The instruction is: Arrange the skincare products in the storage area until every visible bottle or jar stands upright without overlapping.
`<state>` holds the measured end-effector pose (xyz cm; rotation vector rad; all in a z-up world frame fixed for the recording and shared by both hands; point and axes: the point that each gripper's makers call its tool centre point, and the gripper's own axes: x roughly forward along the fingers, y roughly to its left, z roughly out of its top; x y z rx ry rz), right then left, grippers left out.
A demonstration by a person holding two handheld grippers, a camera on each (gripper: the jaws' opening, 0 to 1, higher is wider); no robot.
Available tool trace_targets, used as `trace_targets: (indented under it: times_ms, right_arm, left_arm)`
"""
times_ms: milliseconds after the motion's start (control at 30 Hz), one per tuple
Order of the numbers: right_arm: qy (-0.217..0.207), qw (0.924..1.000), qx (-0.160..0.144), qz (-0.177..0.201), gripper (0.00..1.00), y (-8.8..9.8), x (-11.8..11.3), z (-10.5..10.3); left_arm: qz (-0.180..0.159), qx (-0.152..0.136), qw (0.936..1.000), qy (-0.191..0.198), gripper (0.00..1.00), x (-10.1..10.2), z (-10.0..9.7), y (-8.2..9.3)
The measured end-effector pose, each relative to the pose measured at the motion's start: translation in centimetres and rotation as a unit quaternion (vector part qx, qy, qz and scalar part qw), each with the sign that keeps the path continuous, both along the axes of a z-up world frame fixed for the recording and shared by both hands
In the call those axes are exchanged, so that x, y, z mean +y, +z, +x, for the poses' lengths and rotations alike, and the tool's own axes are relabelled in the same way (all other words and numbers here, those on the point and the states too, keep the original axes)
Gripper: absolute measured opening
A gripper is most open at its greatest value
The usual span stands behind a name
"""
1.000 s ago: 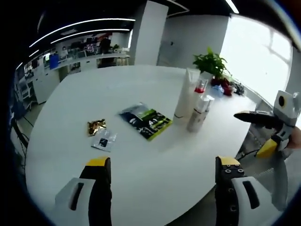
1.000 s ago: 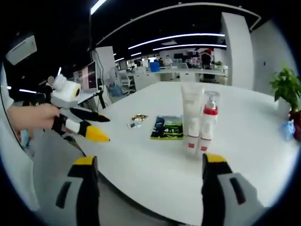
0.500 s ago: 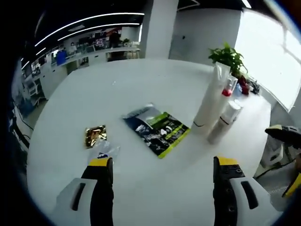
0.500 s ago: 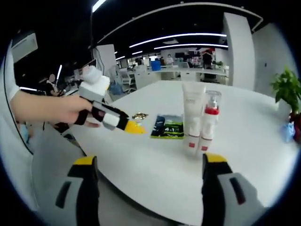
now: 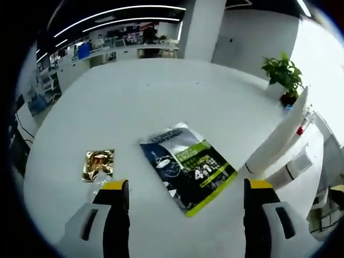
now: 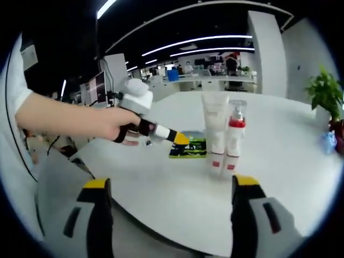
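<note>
The left gripper hovers with its yellow-tipped jaws apart and empty over the round white table. Just ahead of them and between them lies the flat, glossy dark-and-green foil sachet. Ahead of the left jaw, near its tip, lie a small crinkled gold foil packet and, touching it on the near side, a small clear sample packet. Beyond the right jaw, the tall white squeeze tube and the white pump bottle with a red collar stand side by side.

In the right gripper view, the right gripper is also spread and empty, well short of the tube and pump bottle, which stand upright and appear to touch.

The sachets are probably light, limp and slippery, lying flush on the smooth tabletop; an edge or corner pinch seems the best hold. They would hardly stand unaided. The tube looks soft-walled and top-heavy on its cap, so a low, gentle grip suits.

Around the table is an open office with ceiling light strips, a white column and a potted green plant.
</note>
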<state>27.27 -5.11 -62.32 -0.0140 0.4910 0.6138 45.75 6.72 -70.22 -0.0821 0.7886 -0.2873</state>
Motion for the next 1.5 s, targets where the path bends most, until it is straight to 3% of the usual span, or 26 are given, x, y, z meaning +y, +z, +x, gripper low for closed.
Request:
trace_targets:
  times_ms: [233, 467, 667, 733, 1033, 1400, 1433, 1500]
  right_arm:
    - [-0.006, 1.0000, 0.005, -0.001, 0.92, -0.2, -0.2, 0.1]
    - [-0.009, 0.9999, 0.006, -0.010, 0.92, -0.4, -0.3, 0.1]
    - [-0.013, 0.9998, 0.007, -0.015, 0.91, -0.5, -0.4, 0.2]
    - [-0.017, 0.9997, 0.008, -0.014, 0.91, -0.5, -0.5, 0.3]
    - [-0.024, 0.9996, 0.011, -0.011, 0.91, -0.6, -0.8, 0.4]
    - [-0.025, 0.9996, 0.011, -0.008, 0.91, -0.5, -0.7, 0.4]
    - [-0.025, 0.9996, 0.011, -0.007, 0.91, -0.5, -0.8, 0.4]
    - [-0.027, 0.9995, 0.012, -0.005, 0.91, -0.5, -0.8, 0.4]
  left_arm:
    - [0.005, 0.008, 0.9999, 0.006, 0.84, -1.4, 2.3, -1.2]
    - [0.039, 0.026, 0.9987, 0.019, 0.92, -2.2, 4.0, -2.7]
    - [0.048, 0.037, 0.9976, 0.032, 0.95, -2.7, 5.6, -3.6]
    - [0.055, 0.050, 0.9963, 0.043, 0.95, -2.4, 5.6, -4.0]
    - [0.077, 0.059, 0.9931, 0.066, 0.90, -1.8, 5.5, -4.4]
    - [0.089, 0.071, 0.9921, 0.052, 0.91, -1.6, 4.7, -4.7]
    - [0.096, 0.058, 0.9926, 0.046, 0.91, -1.4, 5.2, -4.6]
    - [0.096, 0.060, 0.9930, 0.035, 0.92, -1.5, 5.0, -4.8]
